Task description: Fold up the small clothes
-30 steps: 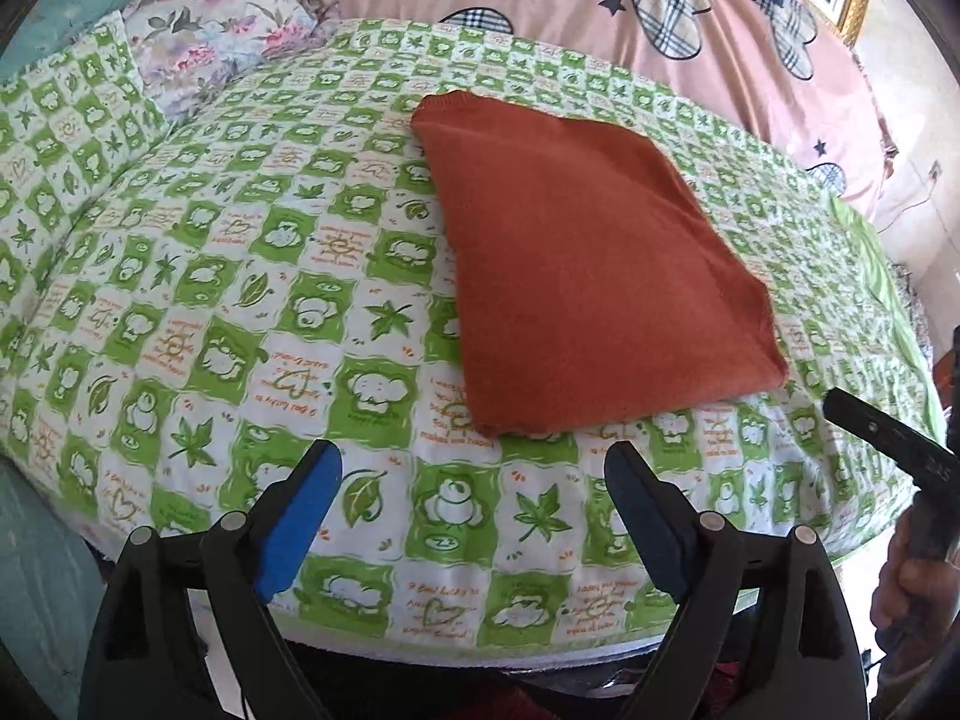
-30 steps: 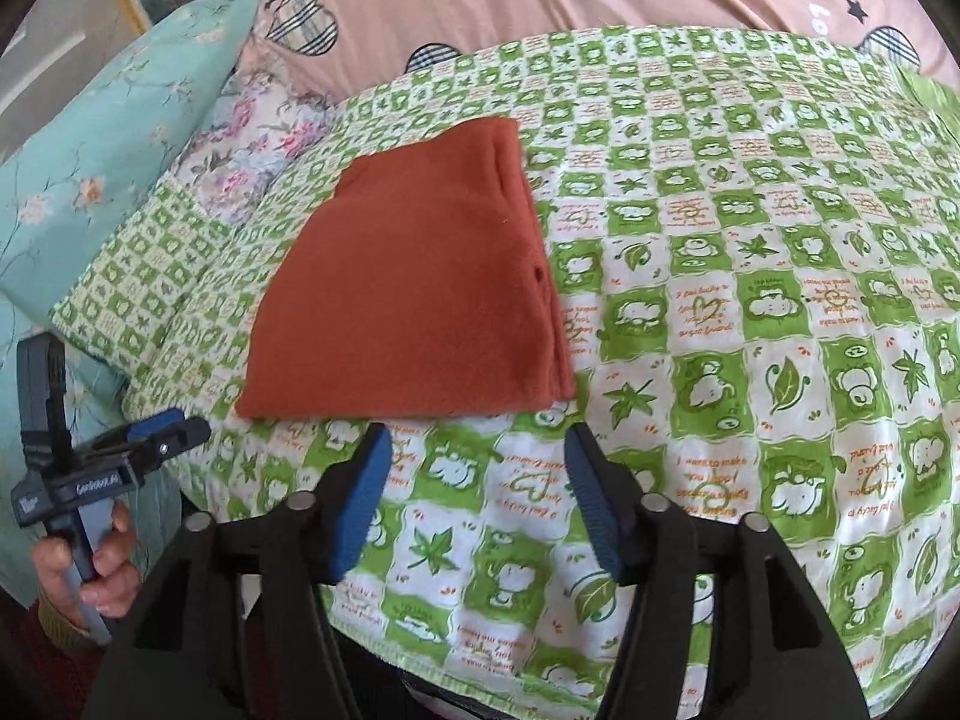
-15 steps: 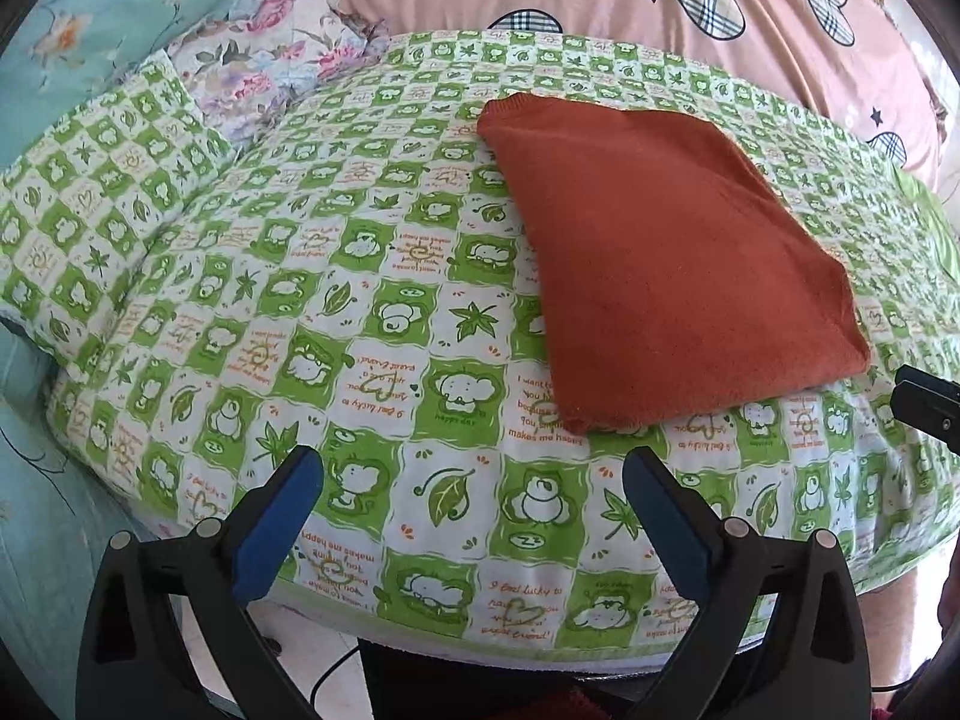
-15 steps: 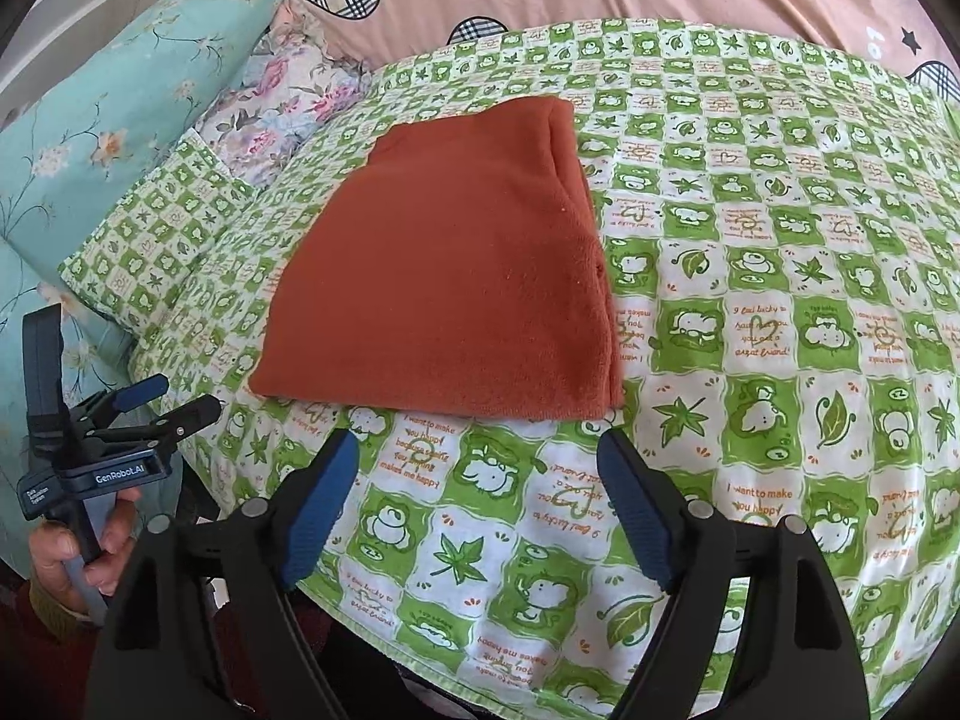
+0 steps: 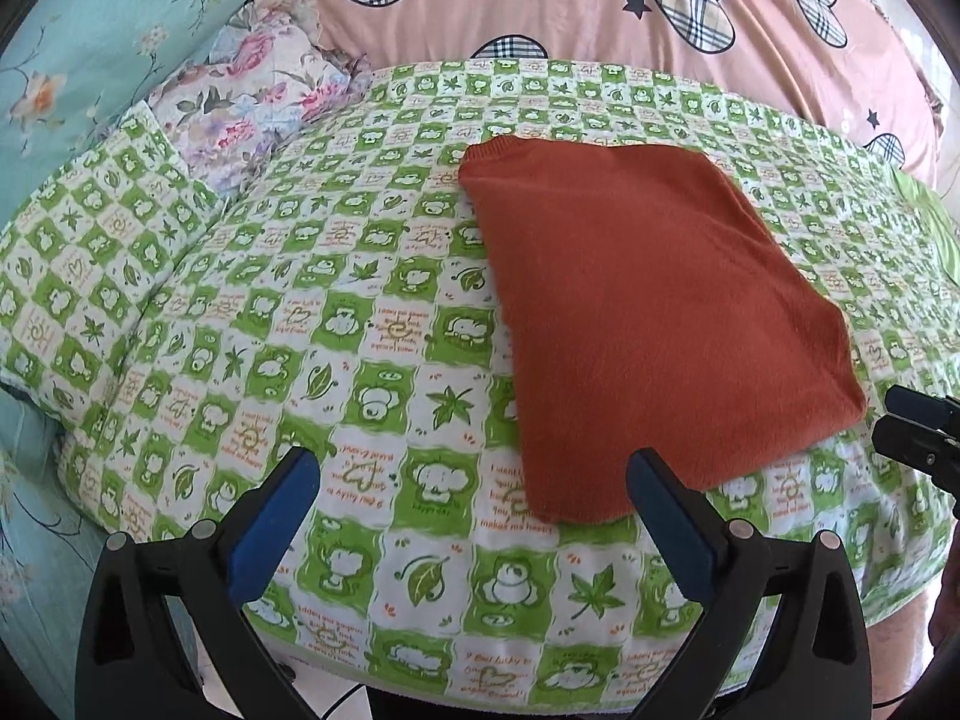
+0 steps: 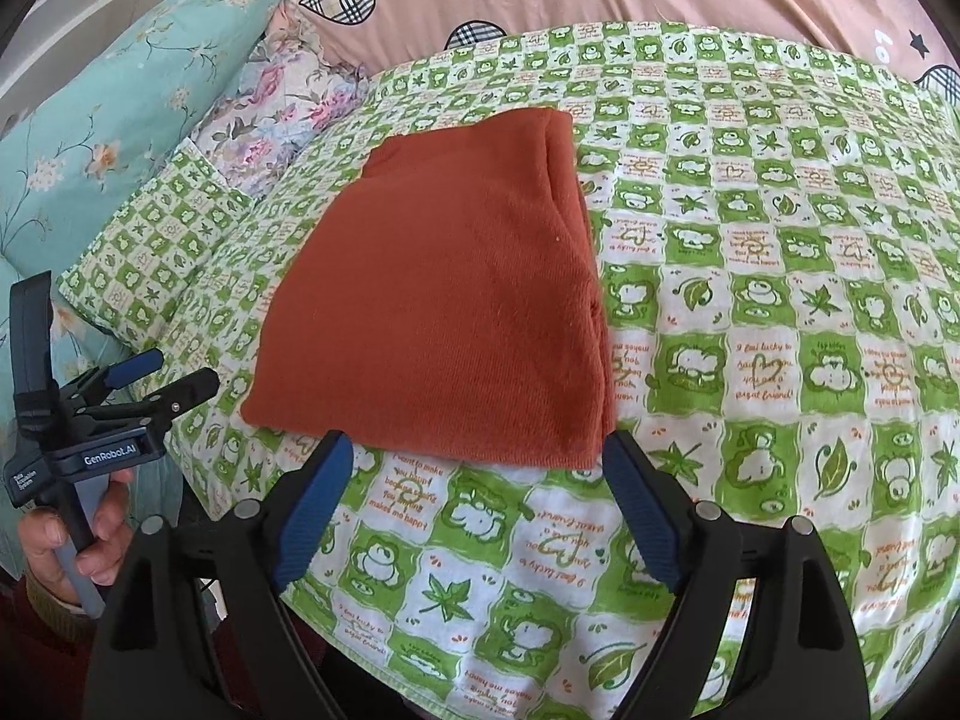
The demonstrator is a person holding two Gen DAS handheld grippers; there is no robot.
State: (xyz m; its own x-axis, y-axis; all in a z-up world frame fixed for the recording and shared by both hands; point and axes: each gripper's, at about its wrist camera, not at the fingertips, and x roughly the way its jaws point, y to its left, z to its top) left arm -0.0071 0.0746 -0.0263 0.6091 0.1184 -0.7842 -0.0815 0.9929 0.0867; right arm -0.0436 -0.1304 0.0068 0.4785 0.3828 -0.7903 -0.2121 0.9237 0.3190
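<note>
A rust-orange garment (image 5: 648,324) lies folded into a flat rectangle on the green-and-white checked bed cover (image 5: 300,330). My left gripper (image 5: 471,462) hovers open over the cover near the bed's front edge, and its right finger sits just before the garment's near-left corner. Nothing is between its fingers. In the right wrist view the garment (image 6: 456,300) fills the middle, and my right gripper (image 6: 474,444) hangs just short of its near edge. Its jaws are opening and hold nothing. The left gripper (image 6: 150,384) shows at the far left, open, off the bed's edge.
A teal floral pillow (image 5: 90,30), a pink-flowered pillow (image 5: 258,90) and a green checked pillow (image 5: 78,276) lie at the left. A pink quilt with plaid hearts (image 5: 540,0) is piled along the back. A hand (image 6: 72,540) grips the left gripper's handle.
Both grippers' jaws have spread wider. Both views have drawn nearer to the garment's front edge. The garment has stayed flat in the same place on the cover.
</note>
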